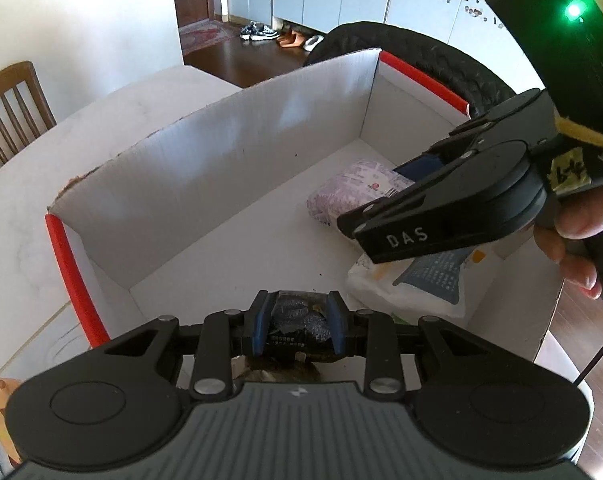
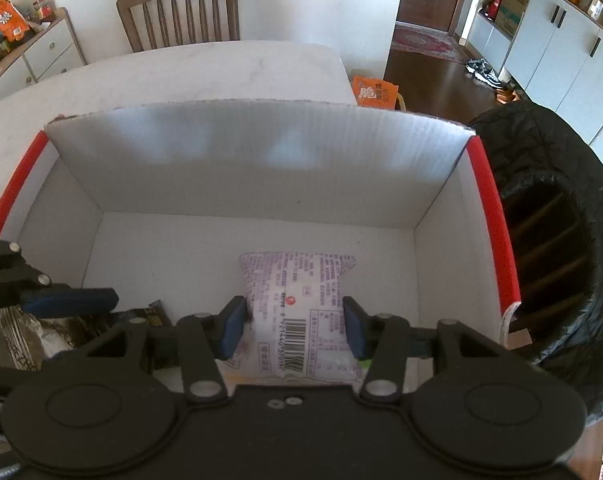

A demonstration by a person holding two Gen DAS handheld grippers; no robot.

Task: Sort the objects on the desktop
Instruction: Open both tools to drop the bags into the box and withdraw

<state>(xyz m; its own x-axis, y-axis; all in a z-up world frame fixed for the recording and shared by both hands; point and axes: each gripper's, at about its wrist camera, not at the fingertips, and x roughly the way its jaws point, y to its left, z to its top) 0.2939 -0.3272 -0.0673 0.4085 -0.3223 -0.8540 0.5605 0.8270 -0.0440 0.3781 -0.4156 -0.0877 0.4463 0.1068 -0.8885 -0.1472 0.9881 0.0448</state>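
A: Bright daylight in both views. Two soft pale patches of glare sit on the far wall of the white box (image 2: 261,148), and the table (image 2: 205,72) washes out nearly white.

B: Shadows?

A: The near corner of the box floor is shaded. A green lamp (image 1: 573,11) flares at the top right of the left wrist view.

B: Sharpness?

A: Mid-distance is crisp; the barcode on the purple packet (image 2: 297,312) reads clearly. The gripper bodies along the bottom are soft. Straight edges bow strongly, and the corners go black.
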